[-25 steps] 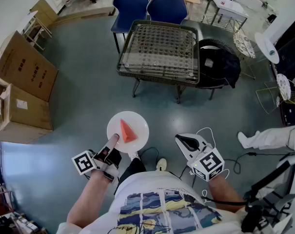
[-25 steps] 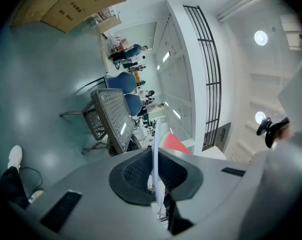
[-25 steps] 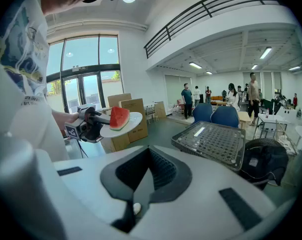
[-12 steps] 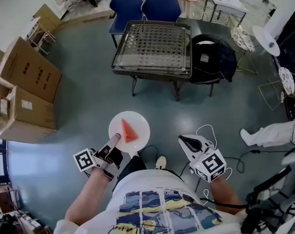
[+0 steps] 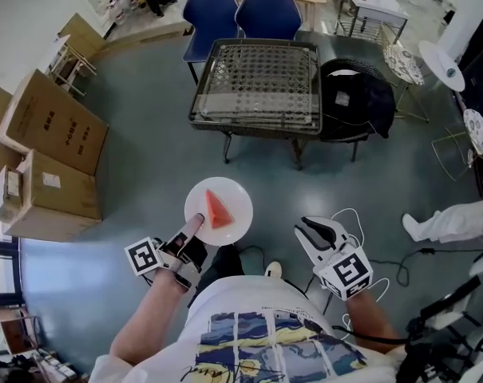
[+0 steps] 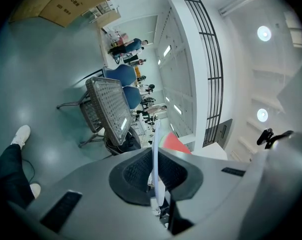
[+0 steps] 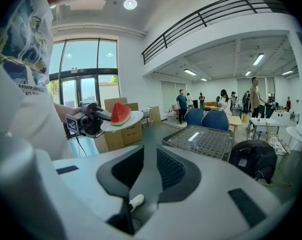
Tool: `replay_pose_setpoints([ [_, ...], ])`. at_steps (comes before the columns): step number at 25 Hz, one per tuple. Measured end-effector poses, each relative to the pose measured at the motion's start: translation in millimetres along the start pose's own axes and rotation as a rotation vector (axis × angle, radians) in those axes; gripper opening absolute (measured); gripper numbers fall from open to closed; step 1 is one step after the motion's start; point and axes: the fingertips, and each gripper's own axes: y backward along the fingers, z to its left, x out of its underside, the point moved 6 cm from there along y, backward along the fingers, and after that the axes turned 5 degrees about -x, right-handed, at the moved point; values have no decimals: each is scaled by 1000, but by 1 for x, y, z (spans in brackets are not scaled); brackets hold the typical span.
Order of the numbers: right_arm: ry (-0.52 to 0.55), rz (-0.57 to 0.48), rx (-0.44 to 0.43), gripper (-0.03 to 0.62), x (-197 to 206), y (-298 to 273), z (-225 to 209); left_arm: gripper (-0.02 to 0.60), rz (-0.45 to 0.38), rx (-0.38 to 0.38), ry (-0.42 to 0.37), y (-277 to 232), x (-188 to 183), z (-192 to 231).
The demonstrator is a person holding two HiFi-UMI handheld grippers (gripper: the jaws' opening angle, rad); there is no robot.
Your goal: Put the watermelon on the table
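Note:
A red watermelon slice (image 5: pixel 217 206) lies on a white plate (image 5: pixel 235 200). My left gripper (image 5: pixel 195 227) is shut on the plate's near rim and holds it level above the floor. In the left gripper view the plate (image 6: pixel 154 149) stands edge-on between the pads, with the slice (image 6: pixel 175 144) just beyond. The wire-mesh table (image 5: pixel 257 82) stands further ahead, apart from the plate. My right gripper (image 5: pixel 307 231) hovers to the right with a narrow gap between its jaws and nothing in it. The right gripper view shows the left gripper (image 7: pixel 91 121), plate (image 7: pixel 135 117), slice (image 7: pixel 121 114) and table (image 7: pixel 200 140).
Cardboard boxes (image 5: pixel 53 126) line the left side. Two blue chairs (image 5: pixel 241 10) stand behind the table and a black bag on a chair (image 5: pixel 354 94) to its right. A person's white-trousered leg (image 5: pixel 449 222) and floor cables (image 5: pixel 361 222) are at the right.
Both grippers have shifted slightly rightward in the head view. The plate stays in the left gripper's hold and the slice has not moved on it.

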Motion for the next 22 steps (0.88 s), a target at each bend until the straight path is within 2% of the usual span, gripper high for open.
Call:
replay_pose_setpoints([
  [5, 6, 21, 38, 69, -28, -42, -14, 25, 33, 29, 2, -25, -55, 5],
  [10, 19, 35, 100, 69, -66, -103, -35, 25, 84, 54, -17, -58, -127, 11],
  [17, -33, 6, 163, 67, -116, -190, -59, 26, 166, 65, -32, -98, -222, 21],
  [22, -44, 30, 191, 67, -135, -224, -81, 25, 200, 77, -41, -134, -268, 25],
])
